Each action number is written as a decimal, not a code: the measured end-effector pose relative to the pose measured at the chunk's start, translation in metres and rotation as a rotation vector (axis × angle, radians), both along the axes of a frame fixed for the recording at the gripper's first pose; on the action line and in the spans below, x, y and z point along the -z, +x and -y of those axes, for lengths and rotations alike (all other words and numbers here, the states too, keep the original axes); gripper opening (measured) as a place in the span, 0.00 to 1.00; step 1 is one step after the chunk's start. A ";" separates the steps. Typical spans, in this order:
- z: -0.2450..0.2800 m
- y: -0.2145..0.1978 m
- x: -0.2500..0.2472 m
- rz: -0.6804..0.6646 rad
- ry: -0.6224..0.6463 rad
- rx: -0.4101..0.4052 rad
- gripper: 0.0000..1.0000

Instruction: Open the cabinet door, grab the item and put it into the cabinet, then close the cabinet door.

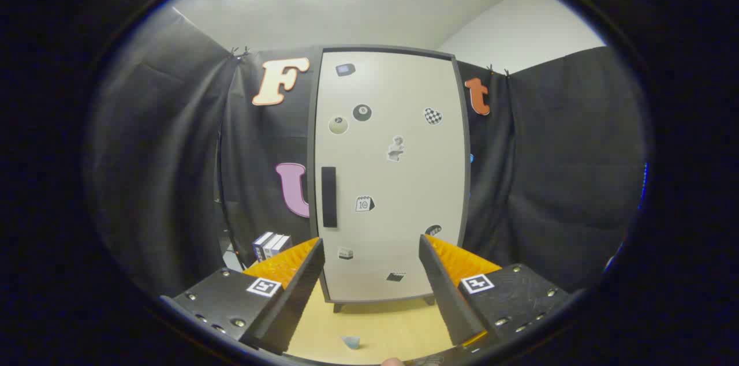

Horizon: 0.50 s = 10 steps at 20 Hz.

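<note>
The claw [369,250] is spread wide, its two fingers [297,291] well apart with nothing held between them. Low in the gap between the fingers, nearer than their tips, a small pale-blue item [351,342] lies on the light wooden tabletop [392,325], touching neither finger. Beyond the fingertips stands the cabinet [390,175] on short feet, upright and squarely ahead of the claw; its pale door [404,193] is closed within a dark grey frame. A dark vertical handle [329,197] sits along the door's left edge, above and just beyond the left fingertip. Several small stickers [362,112] are scattered over the door face. To the left of the cabinet's base, just beyond the left finger, some small white and dark boxes [270,245] stand together. Black cloth [554,181] hangs behind and to both sides of the cabinet, with a white wall [404,2] above it.
</note>
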<state>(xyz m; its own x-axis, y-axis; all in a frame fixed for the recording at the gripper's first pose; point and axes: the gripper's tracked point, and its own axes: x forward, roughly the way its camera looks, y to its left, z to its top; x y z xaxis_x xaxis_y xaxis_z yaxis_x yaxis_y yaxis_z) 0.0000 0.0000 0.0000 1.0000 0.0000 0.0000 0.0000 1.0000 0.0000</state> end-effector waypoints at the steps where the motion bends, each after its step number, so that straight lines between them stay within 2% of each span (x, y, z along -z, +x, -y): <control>1: -0.001 0.001 -0.001 0.000 -0.002 0.000 0.97; 10: -0.010 0.009 0.003 -0.014 -0.017 -0.013 0.97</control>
